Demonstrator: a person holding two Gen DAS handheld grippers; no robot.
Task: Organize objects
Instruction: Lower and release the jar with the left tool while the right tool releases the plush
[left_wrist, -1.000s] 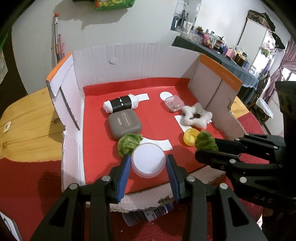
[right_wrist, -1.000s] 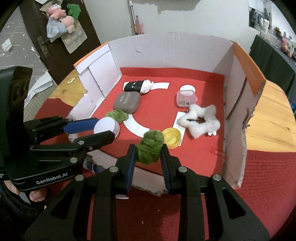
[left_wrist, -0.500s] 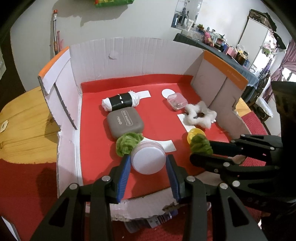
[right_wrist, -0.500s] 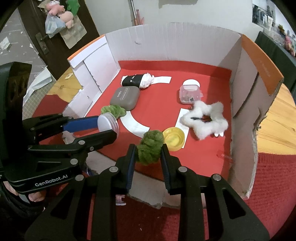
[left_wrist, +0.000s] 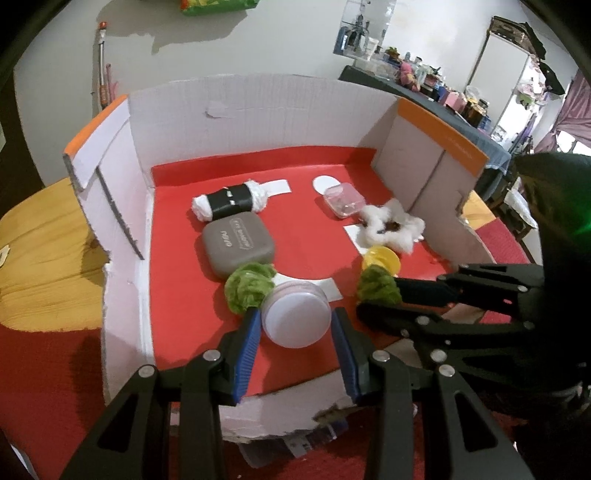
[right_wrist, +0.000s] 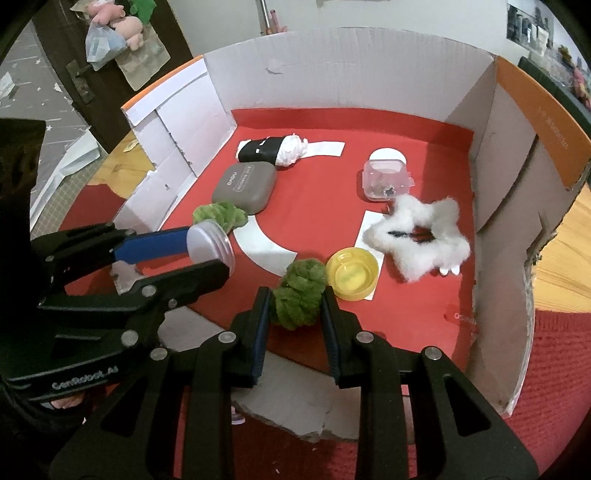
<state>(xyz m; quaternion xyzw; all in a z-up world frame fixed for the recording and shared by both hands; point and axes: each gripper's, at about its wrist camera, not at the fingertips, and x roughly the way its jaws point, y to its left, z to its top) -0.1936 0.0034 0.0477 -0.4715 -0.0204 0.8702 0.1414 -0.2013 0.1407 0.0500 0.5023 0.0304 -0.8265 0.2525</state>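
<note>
the cardboard box has matt white corrugated walls with torn, rough edges and a smooth red paper floor. the round jar is frosted plastic, smooth. both green scrunchies look plush cloth. the white star scrunchie is fluffy fur. the grey case is matt; the yellow lid glossy plastic.

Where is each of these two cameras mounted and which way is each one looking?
Left wrist: sits on the left gripper, looking down into the cardboard box; its fingers clamp a white jar.
Right wrist: sits on the right gripper, looking down into the box; its fingers clamp a green scrunchie.
Shared: each shows the other gripper, the grey case, yellow lid and white fluffy scrunchie.
</note>
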